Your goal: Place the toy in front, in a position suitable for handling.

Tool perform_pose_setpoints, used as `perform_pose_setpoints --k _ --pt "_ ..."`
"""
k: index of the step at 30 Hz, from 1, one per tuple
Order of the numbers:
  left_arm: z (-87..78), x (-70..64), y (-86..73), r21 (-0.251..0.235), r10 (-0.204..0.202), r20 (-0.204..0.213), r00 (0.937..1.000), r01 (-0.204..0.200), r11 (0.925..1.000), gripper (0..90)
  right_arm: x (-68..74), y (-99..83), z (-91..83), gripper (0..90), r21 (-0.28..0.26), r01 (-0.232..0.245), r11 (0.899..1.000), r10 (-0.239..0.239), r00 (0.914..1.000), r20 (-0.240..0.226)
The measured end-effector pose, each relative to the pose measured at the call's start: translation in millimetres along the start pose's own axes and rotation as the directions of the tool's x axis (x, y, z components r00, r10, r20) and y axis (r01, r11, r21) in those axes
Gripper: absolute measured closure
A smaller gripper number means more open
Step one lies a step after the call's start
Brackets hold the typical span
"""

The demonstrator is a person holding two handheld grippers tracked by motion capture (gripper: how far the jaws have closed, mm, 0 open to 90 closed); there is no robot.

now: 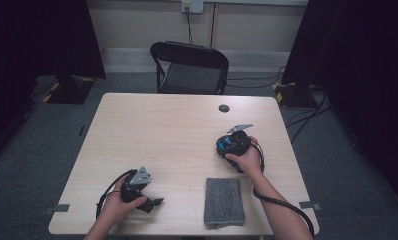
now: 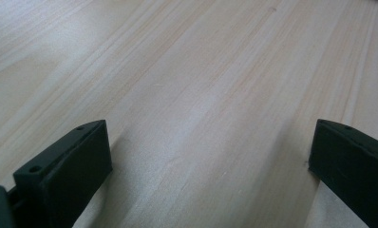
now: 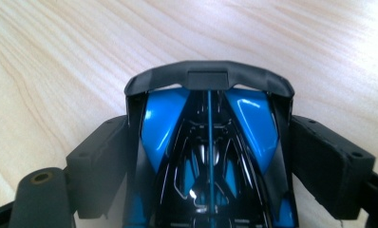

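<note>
Fingers [image 3: 106, 166] of the right gripper [image 3: 210, 161] clamp a blue toy car [image 3: 208, 156]; left gripper [image 2: 211, 166] spread, grey cloth [image 1: 224, 201] between.

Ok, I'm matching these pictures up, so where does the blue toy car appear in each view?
High view: the blue toy car sits right of centre, in the right tool.
Left gripper view: the car isn't here; the left tool stands open over bare wood.
Right gripper view: the car is at centre, between the jaws.
Shared landmark: the wooden table.
</note>
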State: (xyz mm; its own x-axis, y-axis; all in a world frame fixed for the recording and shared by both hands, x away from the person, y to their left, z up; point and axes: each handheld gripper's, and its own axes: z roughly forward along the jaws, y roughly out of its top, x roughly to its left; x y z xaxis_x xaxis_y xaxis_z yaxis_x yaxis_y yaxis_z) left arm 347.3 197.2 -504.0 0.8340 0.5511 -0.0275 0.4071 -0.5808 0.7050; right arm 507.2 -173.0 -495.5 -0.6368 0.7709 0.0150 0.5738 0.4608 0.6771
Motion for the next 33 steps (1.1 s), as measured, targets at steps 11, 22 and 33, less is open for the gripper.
perform_pose_setpoints --k 11,22,33 --pt "0.1 0.1 0.0 0.000 0.001 0.001 1.0000 -0.001 1.0000 0.0 0.9 -0.8 1.4 24.9 -0.002 0.013 1.000 -0.013 0.9999 0.001" --pt "0.0 0.2 0.1 0.000 0.000 0.001 1.0000 0.000 1.0000 0.0 0.6 -1.4 -1.4 25.6 -0.019 0.012 1.000 -0.013 0.9999 -0.005" --pt "0.0 0.2 0.1 0.000 0.001 0.001 1.0000 -0.001 1.0000 0.0 -4.2 3.9 -20.9 25.8 -0.066 0.007 0.998 -0.007 0.9999 -0.009"
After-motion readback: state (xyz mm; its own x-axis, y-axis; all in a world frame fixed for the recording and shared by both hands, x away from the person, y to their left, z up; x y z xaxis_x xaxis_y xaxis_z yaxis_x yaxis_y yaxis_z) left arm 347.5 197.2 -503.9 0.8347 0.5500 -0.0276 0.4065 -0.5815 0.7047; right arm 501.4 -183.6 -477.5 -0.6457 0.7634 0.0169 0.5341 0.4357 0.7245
